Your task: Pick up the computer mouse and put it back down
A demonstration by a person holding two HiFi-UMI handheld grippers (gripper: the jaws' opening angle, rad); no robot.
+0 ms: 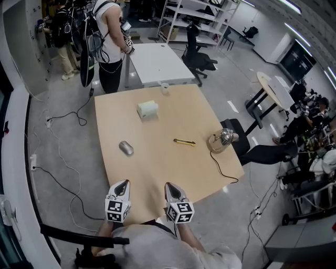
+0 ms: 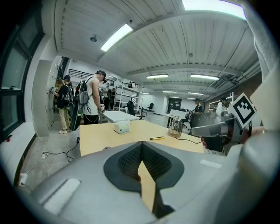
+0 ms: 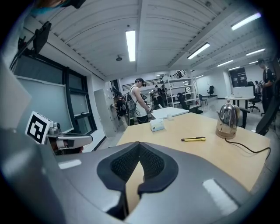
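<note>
Grey floor (image 1: 68, 136); wht table (image 1: 157, 63) + shelving (image 1: 197, 16) at back; ceiling strip lts (image 2: 116, 37).

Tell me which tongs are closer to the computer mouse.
Left. The left tongs point almost straight at the mouse from the near side; the right tongs are farther off, to its right.

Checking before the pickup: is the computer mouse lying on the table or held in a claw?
On the table: the computer mouse rests there, clear of the shut left claw and right claw.
</note>
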